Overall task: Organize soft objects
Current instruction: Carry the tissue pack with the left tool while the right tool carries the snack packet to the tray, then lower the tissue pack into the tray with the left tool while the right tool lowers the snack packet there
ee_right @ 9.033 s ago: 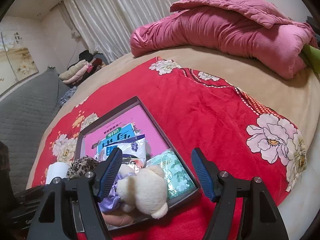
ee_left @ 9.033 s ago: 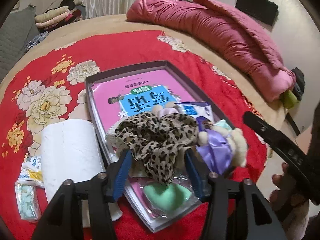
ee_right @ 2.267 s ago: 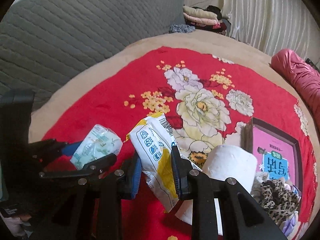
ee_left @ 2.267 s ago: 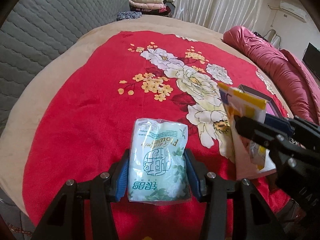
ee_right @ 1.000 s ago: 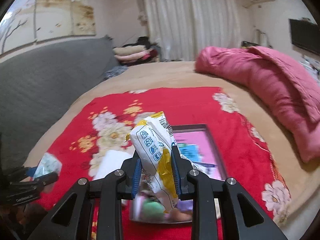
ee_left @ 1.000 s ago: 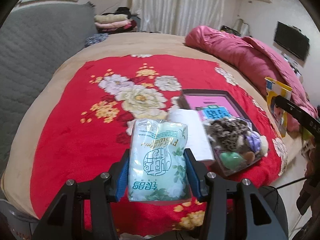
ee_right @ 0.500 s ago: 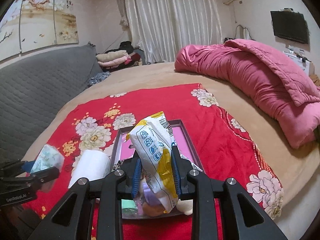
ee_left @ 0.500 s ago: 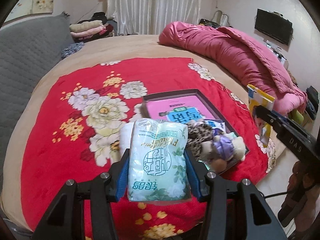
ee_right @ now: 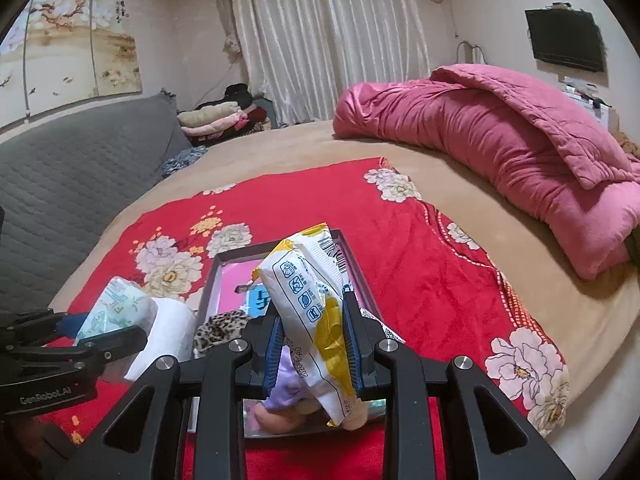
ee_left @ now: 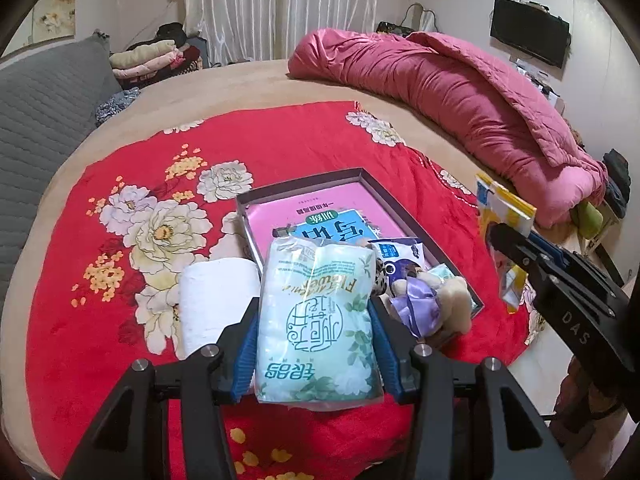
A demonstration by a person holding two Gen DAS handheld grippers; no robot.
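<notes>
My left gripper is shut on a pale green tissue pack, held above the near end of a dark tray. The pack also shows in the right wrist view. My right gripper is shut on a white and yellow wipes pack, held over the tray; it also shows in the left wrist view. The tray holds a pink book, a leopard scrunchie, a plush toy in purple and small packets.
A white paper roll lies left of the tray on the red flowered blanket. A rolled pink quilt lies at the back right of the round bed. A grey quilted headboard is on the left. The bed edge is near at right.
Both grippers have swung from the blanket's left side toward the tray, each still holding its pack. The tray now sits closer and lower in both views.
</notes>
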